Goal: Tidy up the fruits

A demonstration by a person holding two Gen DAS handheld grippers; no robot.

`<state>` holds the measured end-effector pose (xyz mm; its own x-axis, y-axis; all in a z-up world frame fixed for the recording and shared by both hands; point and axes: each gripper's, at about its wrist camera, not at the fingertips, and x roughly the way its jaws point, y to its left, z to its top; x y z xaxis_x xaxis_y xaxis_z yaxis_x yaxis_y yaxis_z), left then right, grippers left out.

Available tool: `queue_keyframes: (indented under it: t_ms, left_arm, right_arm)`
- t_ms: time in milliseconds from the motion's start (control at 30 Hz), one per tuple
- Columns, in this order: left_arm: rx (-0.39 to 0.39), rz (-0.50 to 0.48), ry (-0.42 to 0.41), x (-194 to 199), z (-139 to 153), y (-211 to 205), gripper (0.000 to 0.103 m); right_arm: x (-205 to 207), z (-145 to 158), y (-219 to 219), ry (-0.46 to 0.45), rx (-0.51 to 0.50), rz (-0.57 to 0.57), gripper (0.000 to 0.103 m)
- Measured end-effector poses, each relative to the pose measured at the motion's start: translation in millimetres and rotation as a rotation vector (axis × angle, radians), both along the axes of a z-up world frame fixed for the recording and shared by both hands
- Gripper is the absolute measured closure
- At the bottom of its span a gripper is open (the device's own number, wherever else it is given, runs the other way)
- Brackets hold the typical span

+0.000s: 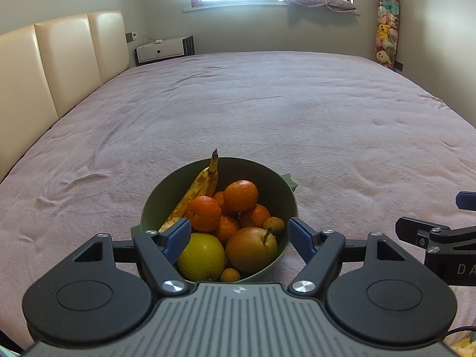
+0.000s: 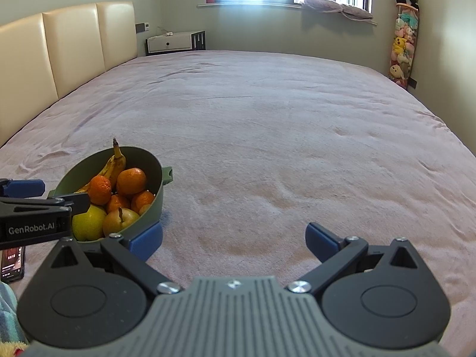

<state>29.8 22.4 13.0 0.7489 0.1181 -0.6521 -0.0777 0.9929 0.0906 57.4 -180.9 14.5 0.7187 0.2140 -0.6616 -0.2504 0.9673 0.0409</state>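
Item: green bowl (image 1: 276, 178) of fruit, resting on the pink bed cover (image 1: 267, 113), lower centre of the left wrist view, lower left of the right wrist view.

Contents: one spotted banana (image 1: 197, 190) leaning on the far-left wall, stem above the rim; several mandarins (image 1: 241, 195) heaped mid-bowl; a yellow-green round fruit (image 1: 202, 256) and a brownish pear with stem (image 1: 251, 249) at the near side; small tan fruits tucked at the edges.

Left claw (image 1: 239, 238): wide open, empty, fingers flanking the bowl's near rim, the left one over the fruit.

Right claw (image 2: 233, 241): wide open, empty, over bare bed cover lower centre of its view, its left fingertip just beside the bowl's wall.

Handling, judged: mandarins light, soft-skinned, round and prone to rolling; take across the middle. The banana is ripe and bruises easily; take mid-body, gently. The pear and yellow fruit are heavier and firm; take at the widest girth. The bowl appears rigid, with a lug handle (image 2: 169, 175) on its right side.

Room: broad open bed cover ahead and right of the bowl; soft surface, so fruit may settle or roll. Headboard (image 1: 53, 59) upper left, well apart. Phone (image 2: 12, 263) at the lower left edge of the right wrist view.
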Motion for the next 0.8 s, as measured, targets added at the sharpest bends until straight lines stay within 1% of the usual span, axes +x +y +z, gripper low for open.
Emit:
queue_keyframes:
  t_ms: [800]
  left_arm:
    - [0.003, -0.02, 0.005, -1.9, -0.4, -4.3, 0.016]
  right_arm:
    - [-0.2, -1.5, 1.0, 0.005, -0.001, -0.018, 0.004]
